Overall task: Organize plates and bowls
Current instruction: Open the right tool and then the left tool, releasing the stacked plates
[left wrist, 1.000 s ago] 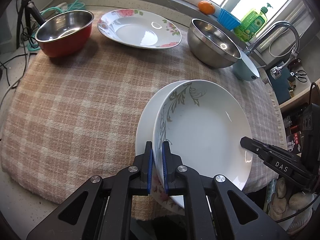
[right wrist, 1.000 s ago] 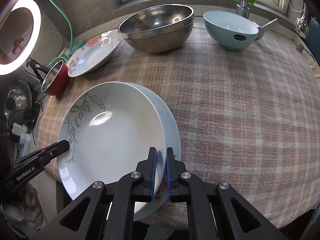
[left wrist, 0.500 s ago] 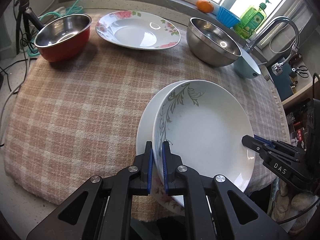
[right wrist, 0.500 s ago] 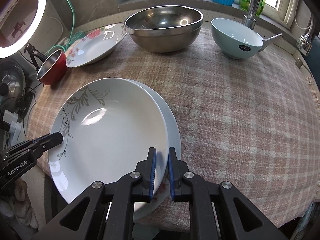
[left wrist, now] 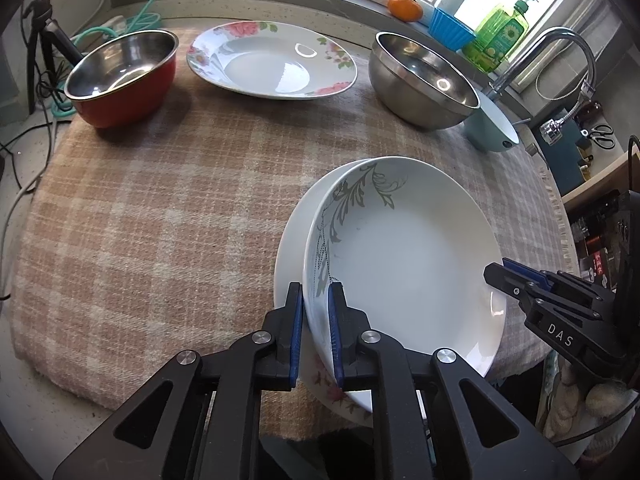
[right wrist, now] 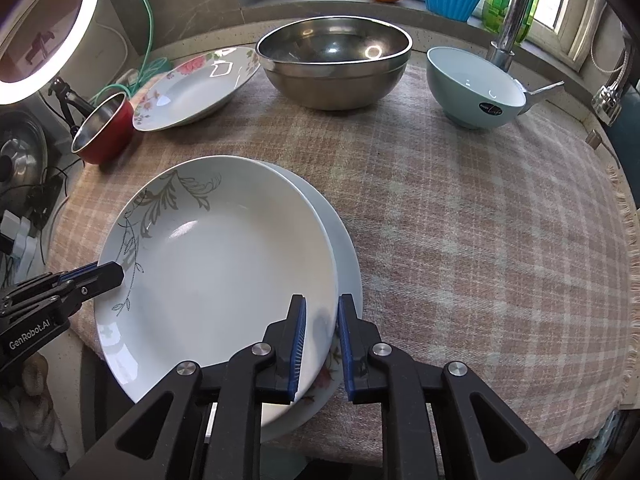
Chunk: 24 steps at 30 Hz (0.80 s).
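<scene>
A white plate with a grey leaf pattern [left wrist: 400, 264] [right wrist: 224, 272] lies on a second white plate [left wrist: 290, 240] [right wrist: 346, 252] near the table's front edge. My left gripper [left wrist: 314, 288] straddles the leaf plate's left rim; its jaws are opening, and a thin gap shows beside the rim. My right gripper [right wrist: 322, 300] straddles the opposite rim. Its jaws are opening too, and the pads stand clearly off the plate. Each gripper's tip also shows in the other wrist view, the right gripper [left wrist: 496, 272] and the left gripper [right wrist: 116, 274].
On the plaid cloth [left wrist: 160, 220] at the back stand a red bowl [left wrist: 120, 76], a rose-patterned plate [left wrist: 272, 64], a large steel bowl [left wrist: 424, 80] and a pale blue bowl [right wrist: 472, 88]. A faucet [left wrist: 560, 48] rises at the back right. Cables hang off the left.
Both grippers' jaws have spread a little off the leaf plate's rim, the right one more. The plate stays on the lower plate and both hands have hardly moved.
</scene>
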Each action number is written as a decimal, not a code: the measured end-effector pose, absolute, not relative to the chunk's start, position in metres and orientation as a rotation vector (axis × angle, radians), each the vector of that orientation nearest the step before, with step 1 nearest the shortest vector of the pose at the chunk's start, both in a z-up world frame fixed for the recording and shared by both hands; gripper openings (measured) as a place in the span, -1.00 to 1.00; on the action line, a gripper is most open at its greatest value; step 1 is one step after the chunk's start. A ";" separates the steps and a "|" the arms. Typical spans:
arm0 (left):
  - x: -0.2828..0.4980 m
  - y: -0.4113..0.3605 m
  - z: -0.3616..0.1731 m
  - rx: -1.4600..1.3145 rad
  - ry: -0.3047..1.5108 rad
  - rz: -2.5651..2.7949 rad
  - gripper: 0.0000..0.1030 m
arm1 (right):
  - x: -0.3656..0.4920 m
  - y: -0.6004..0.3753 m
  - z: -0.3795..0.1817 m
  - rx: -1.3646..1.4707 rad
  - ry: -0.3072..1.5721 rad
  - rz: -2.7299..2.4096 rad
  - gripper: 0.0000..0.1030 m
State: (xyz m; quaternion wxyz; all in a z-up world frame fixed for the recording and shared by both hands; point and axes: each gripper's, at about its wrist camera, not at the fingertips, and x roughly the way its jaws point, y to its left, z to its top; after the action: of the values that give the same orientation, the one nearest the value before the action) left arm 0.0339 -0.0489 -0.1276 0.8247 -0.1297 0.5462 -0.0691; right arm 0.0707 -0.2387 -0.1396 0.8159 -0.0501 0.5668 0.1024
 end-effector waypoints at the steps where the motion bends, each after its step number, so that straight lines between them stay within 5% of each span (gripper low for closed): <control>1: 0.033 -0.048 -0.127 -0.273 1.159 -0.145 -0.79 | 0.070 -0.238 -0.138 -0.117 1.200 0.214 -0.62; 13: 0.038 -0.035 -0.112 -0.286 1.126 -0.145 -0.79 | 0.069 -0.231 -0.117 -0.138 1.139 0.188 -0.32; 24: 0.049 -0.024 -0.093 -0.278 1.075 -0.158 -0.79 | 0.069 -0.226 -0.087 -0.117 1.053 0.146 -0.31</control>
State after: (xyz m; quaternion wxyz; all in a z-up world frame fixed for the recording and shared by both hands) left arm 0.0492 -0.0235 -0.0930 0.8468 -0.1317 0.5099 -0.0750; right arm 0.0694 -0.2258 -0.0871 0.8603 -0.0560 0.5018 0.0697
